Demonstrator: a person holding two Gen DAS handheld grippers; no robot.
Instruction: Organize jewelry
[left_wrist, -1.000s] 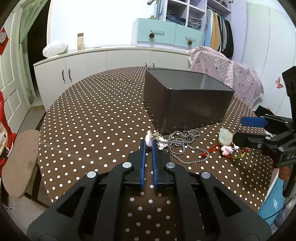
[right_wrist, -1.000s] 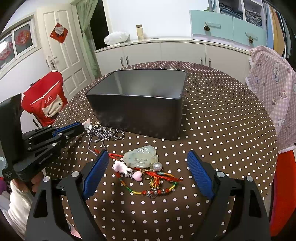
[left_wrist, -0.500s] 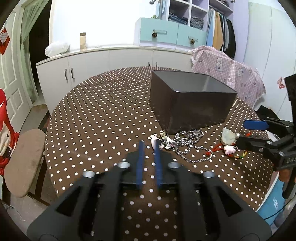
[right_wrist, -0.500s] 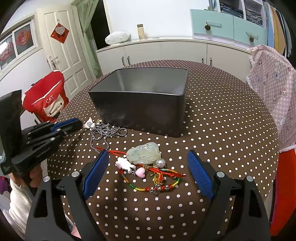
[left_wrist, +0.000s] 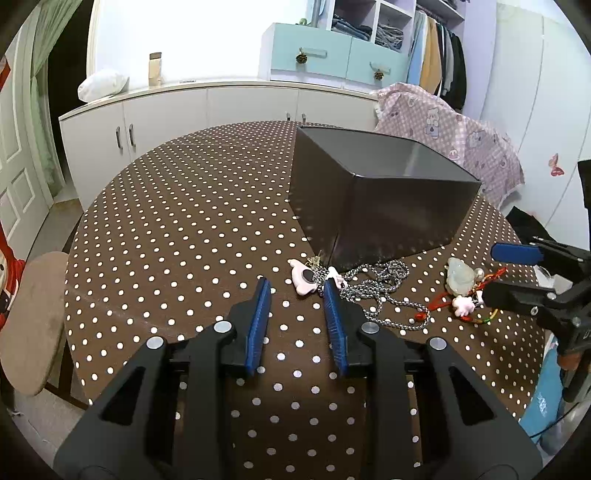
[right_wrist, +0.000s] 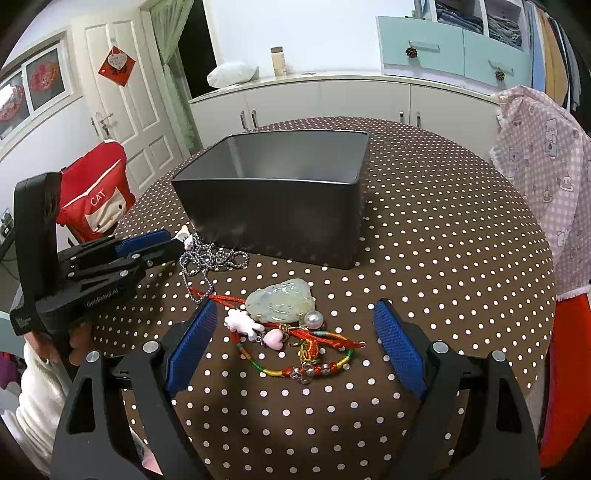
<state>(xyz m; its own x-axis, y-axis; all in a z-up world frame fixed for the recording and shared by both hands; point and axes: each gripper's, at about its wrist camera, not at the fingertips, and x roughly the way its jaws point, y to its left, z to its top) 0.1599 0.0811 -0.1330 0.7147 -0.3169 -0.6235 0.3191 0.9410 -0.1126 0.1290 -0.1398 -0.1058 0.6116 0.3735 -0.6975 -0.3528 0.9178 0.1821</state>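
Jewelry all sits on the dotted worktop (left_wrist: 184, 229), none in the dark box (right_wrist: 280, 192) as far as we can see. Left claw (left_wrist: 297, 295) is parted and empty, with the pink charm (left_wrist: 303, 277) just ahead of its tips and the silver chain (left_wrist: 384, 288) trailing right from it against the box corner. Right claw (right_wrist: 291, 332) is spread wide, empty, straddling the jade pendant (right_wrist: 280, 303) and the colored cord bracelet (right_wrist: 310, 363). Our call for the left grasp: center on the charm, go low to the cloth and close on the solid piece, not loose chain, which will likely slip or drag. Lift high enough to clear the box rim. Left view shows charm-to-tip alignment; right view shows the box interior, the bracelet tangle, and the chain end lying by the pendant's red cord, so watch for snagging.
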